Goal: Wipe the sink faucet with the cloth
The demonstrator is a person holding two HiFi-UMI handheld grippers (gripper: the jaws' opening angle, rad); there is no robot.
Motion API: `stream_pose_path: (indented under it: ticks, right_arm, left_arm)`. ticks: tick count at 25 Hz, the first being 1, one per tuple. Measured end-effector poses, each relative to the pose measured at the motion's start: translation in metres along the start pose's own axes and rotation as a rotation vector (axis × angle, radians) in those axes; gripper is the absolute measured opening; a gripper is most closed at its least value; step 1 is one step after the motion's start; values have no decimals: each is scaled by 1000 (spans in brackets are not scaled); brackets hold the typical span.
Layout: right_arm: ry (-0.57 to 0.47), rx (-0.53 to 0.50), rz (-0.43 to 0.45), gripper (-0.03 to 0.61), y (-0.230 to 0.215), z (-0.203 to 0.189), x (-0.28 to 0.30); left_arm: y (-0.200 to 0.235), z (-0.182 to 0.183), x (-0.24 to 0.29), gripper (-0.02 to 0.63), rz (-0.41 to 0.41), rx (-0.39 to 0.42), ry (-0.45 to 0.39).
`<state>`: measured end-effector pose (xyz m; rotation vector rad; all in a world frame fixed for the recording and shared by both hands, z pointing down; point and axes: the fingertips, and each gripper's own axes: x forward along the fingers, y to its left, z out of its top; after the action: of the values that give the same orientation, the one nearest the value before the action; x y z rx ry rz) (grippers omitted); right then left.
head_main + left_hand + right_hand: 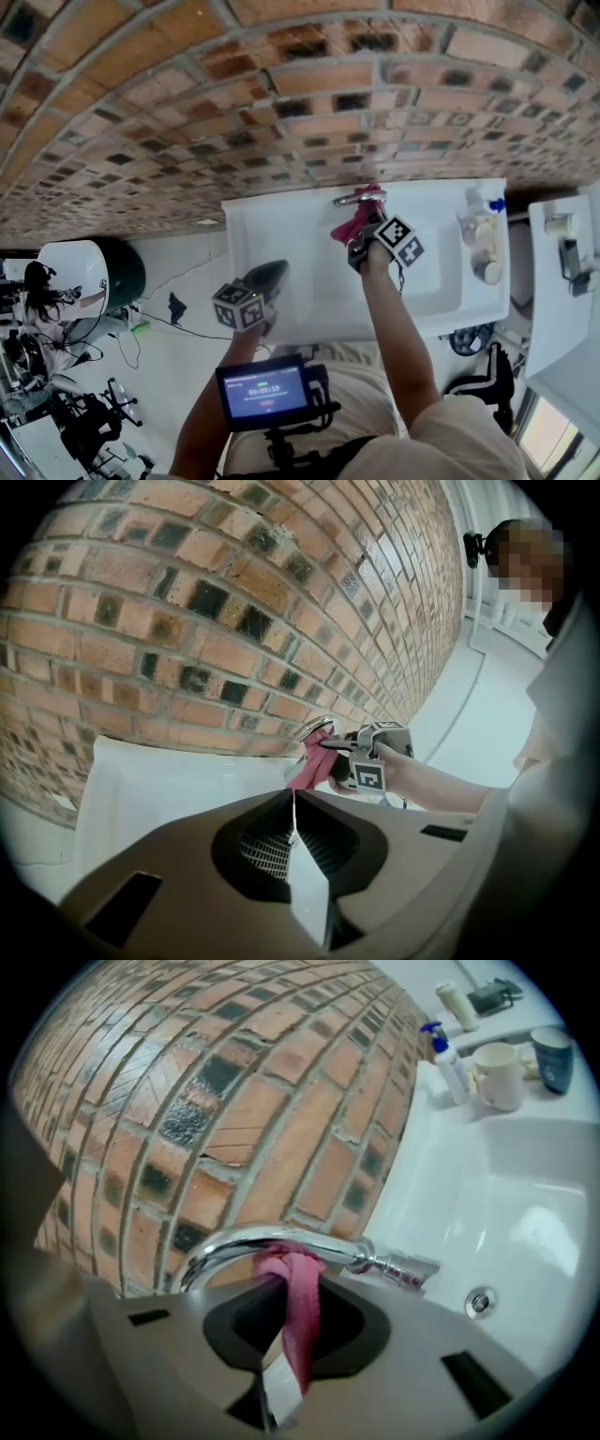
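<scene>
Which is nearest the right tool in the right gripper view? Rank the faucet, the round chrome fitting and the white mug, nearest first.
1. Faucet: right at the right tool, whose pink cloth touches it.
2. Round chrome fitting: lower right, in the basin.
3. White mug: upper right, past the basin.

The brick wall (pixel 187 103) spans the background. A bottle (pixel 449 1065), mug (pixel 498 1077) and cup (pixel 551 1058) stand in a row, close together. A screen (pixel 265 392) is lit.
</scene>
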<state>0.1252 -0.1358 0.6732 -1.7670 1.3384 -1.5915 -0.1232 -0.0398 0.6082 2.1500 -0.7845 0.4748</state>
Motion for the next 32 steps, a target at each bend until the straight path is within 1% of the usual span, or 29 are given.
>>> stream_pose_path:
  ticks: [3,5,9,13,15,19,22,26,30,32]
  right_arm:
    - [-19,50,-53,67,-12,-3,11]
    - [-23,72,-71,67,-19,-3,16]
    - [-46,78,-100,67,-21,-4,20]
    - [-62,118,-148,67,-34,-11,29]
    - [-84,103,-159,67,-38,-10,31]
    - [-124,37,-189,67,-40,-7,36]
    - [-127,-13,-220,67,-42,-11,45]
    - [-132,-49,-277,67,-50,-14,56]
    - [-103,-99,-303,67,-56,-23,63]
    - [-71,-72,-314,67,-64,-33,63]
  left_arm:
    - [0,-2,-3,-6,-2,-8,-5]
    - [-1,-2,-5,-6,-8,-9,-11]
    - [6,1,-13,-6,-17,-10,-25]
    - [14,0,-22,-6,-23,-25,-38]
    - [17,-1,-26,-6,-24,-32,-42]
    - [27,0,-39,-6,-33,-35,-51]
    - [40,-3,-52,-6,-24,-47,-57]
    - [54,-8,-66,-6,-23,-54,-61]
    - [68,-15,-82,-6,-26,-60,-66]
    - [74,-18,-88,-6,-26,-58,-62]
